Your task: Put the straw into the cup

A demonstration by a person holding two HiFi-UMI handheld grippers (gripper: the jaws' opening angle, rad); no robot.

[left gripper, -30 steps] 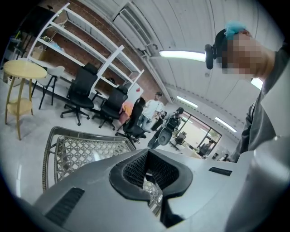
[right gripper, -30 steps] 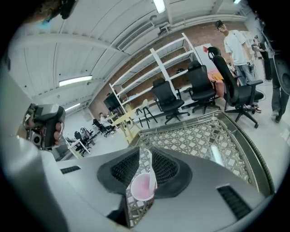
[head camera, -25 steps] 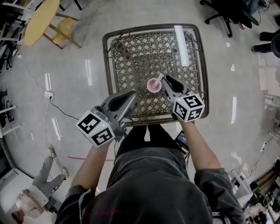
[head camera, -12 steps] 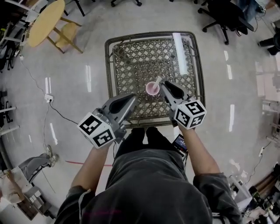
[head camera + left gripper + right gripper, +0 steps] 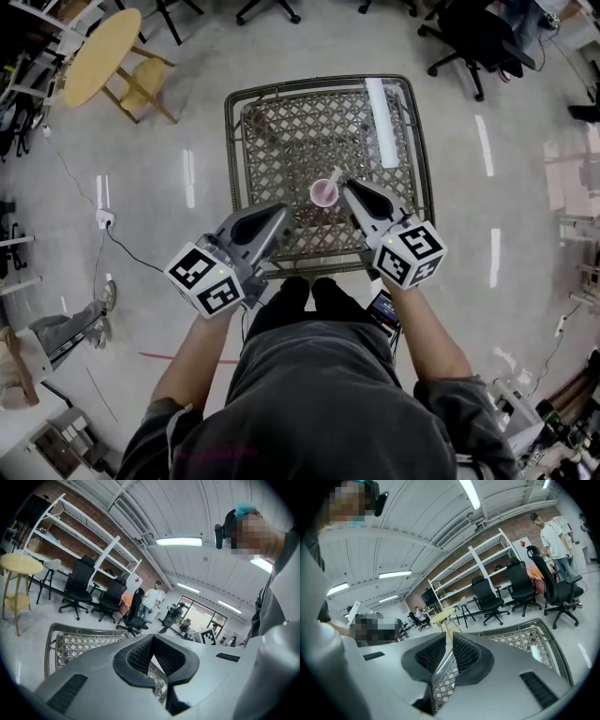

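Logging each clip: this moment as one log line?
right gripper: shut on straw | straw: end in cup | left gripper: shut, empty

No legible text, labels, brands, numbers or signs in any view.

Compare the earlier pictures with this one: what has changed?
Almost nothing; only the head view drifted a little. The right gripper keeps its jaws on the straw, which leans out of the pink cup. Nothing grasped or released. Cup, wicker table and shut left gripper stayed put.
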